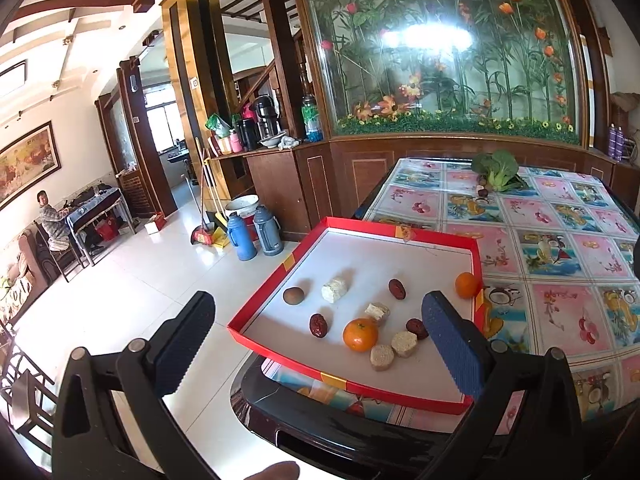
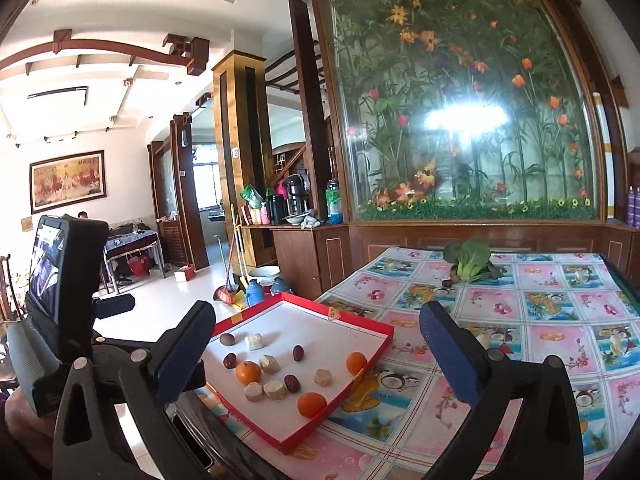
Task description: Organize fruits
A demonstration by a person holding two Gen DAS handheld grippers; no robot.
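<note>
A red-rimmed white tray (image 1: 276, 280) (image 2: 384, 330) sits on the table's near left corner. In it lie oranges (image 1: 360, 334) (image 2: 311, 405), dark red dates (image 1: 319, 325) (image 2: 292, 383), a brown round fruit (image 1: 294, 295) (image 2: 227, 339) and pale snack blocks (image 1: 334, 289) (image 2: 256, 341). My left gripper (image 1: 320, 338) is open and empty, held above the tray's near edge. My right gripper (image 2: 316, 354) is open and empty, above and in front of the tray. The left gripper's body shows in the right wrist view (image 2: 64, 280).
A flowered tablecloth (image 2: 520, 340) covers the table. A leafy green vegetable (image 1: 496, 168) (image 2: 472, 262) and small dark fruits (image 1: 483, 191) lie at the far edge. Thermos flasks (image 1: 256, 236) and a broom stand on the floor to the left.
</note>
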